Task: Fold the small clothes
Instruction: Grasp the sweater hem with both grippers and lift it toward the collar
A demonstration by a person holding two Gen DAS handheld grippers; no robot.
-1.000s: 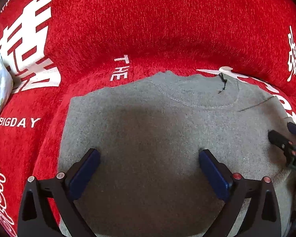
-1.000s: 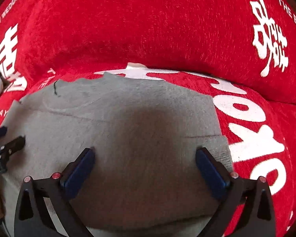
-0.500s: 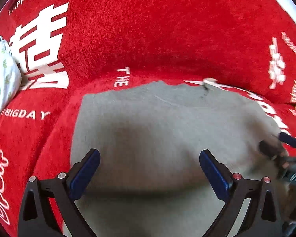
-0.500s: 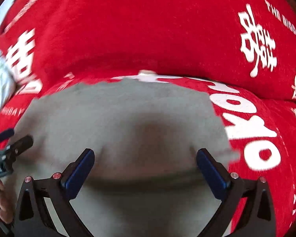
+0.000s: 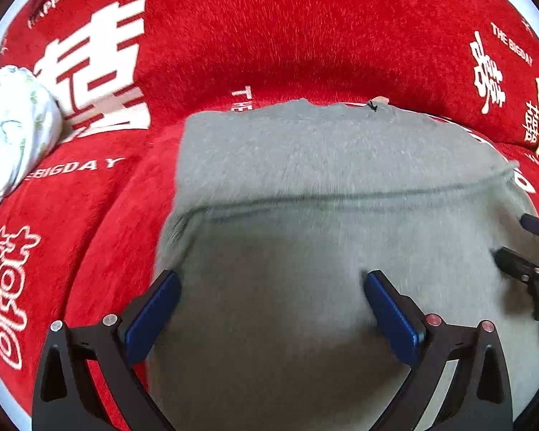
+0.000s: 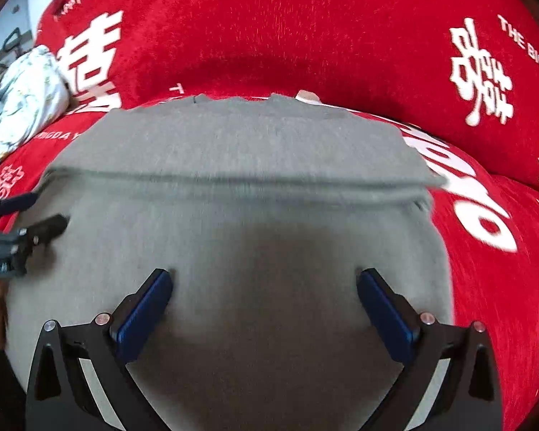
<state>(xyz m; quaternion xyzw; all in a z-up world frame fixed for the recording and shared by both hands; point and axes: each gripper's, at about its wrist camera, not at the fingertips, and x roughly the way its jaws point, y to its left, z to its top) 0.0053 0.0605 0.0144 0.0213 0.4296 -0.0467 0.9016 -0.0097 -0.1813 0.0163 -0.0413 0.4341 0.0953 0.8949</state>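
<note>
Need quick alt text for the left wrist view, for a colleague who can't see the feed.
A grey sweater lies on a red sofa cover with white lettering, a horizontal fold edge across its middle. The left gripper hangs open above the near layer; the right gripper shows at the right edge and a floral cloth at far left.

Seating surface and backrest ahead covered in red plush cover (image 5: pixel 269 36) with white lettering. Pale floral bundle (image 5: pixel 14 125) far left. White wall (image 6: pixel 14 10) beyond.

Grey knit sweater (image 5: pixel 327 165) flat on red cover, near half folded over far half (neckline farthest)
</note>
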